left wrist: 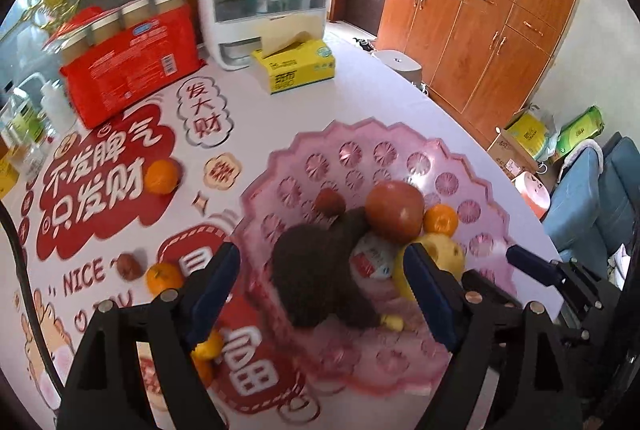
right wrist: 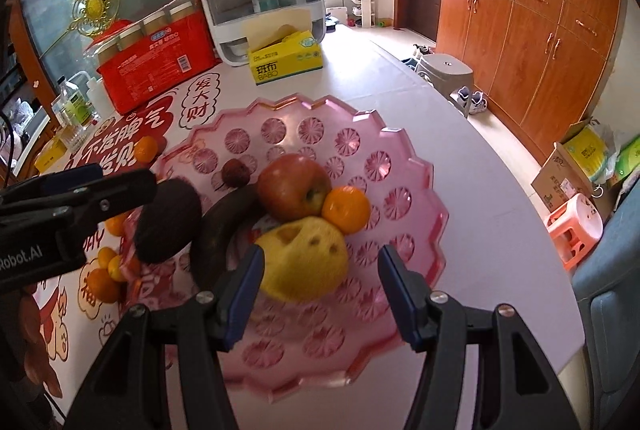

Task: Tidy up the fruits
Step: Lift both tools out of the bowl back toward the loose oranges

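A scalloped pink plastic fruit tray [right wrist: 400, 166] on the bench already holds a red apple [right wrist: 294, 186], an orange tangerine [right wrist: 346, 208], a yellow pear [right wrist: 304, 258] and dark fruit. Several small tangerines [left wrist: 162, 176] remain on the bench, left of the tray. The left hand-held gripper [left wrist: 320, 294] and right hand-held gripper [right wrist: 320, 282] hover above the tray, jaws apart, holding nothing.

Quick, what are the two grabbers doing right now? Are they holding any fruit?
Left gripper: jaws open, holding nothing, above the pink fruit plate.
Right gripper: jaws open, empty, the yellow pear just ahead of them.
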A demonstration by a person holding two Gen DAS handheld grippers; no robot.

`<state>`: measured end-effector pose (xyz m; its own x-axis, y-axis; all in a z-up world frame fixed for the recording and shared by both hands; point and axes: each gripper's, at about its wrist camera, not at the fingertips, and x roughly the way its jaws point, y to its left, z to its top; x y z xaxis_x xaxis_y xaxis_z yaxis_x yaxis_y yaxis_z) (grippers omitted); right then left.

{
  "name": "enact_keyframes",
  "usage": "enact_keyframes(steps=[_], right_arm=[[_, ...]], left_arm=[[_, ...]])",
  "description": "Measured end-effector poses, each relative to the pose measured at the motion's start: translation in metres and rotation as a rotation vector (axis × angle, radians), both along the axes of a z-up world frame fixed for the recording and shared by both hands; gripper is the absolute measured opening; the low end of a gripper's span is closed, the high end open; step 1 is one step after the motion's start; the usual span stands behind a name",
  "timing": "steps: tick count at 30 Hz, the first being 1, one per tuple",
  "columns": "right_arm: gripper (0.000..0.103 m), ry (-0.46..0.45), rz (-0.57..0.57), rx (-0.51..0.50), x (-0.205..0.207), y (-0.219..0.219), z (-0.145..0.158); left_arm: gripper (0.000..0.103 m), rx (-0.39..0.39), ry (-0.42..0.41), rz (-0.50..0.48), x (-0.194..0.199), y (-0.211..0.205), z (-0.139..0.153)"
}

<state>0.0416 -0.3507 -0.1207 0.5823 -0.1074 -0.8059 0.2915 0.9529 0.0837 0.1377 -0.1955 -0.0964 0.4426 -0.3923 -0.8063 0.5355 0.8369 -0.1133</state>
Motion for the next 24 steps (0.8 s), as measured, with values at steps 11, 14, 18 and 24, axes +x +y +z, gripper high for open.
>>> enact_keyframes(steps=[11, 14, 18, 24], right_arm=[[0.059, 0.004, 0.069, -0.014, -0.024, 0.059, 0.014], [0.059, -0.004, 0.11, -0.011, -0.024, 0.081, 0.02], [0.059, -0.03, 0.18, -0.029, -0.02, 0.114, 0.037], [0.059, -0.091, 0.263, -0.064, -0.009, 0.155, 0.072]], left_arm=[[0.083, 0.012, -0.007, 0.072, -0.031, 0.107, 0.016], [0.083, 0.036, 0.0, 0.088, -0.029, 0.132, 0.025], [0.083, 0.054, -0.008, 0.091, -0.021, 0.168, 0.042], [0.083, 0.14, -0.089, 0.082, 0.01, 0.208, 0.077]])
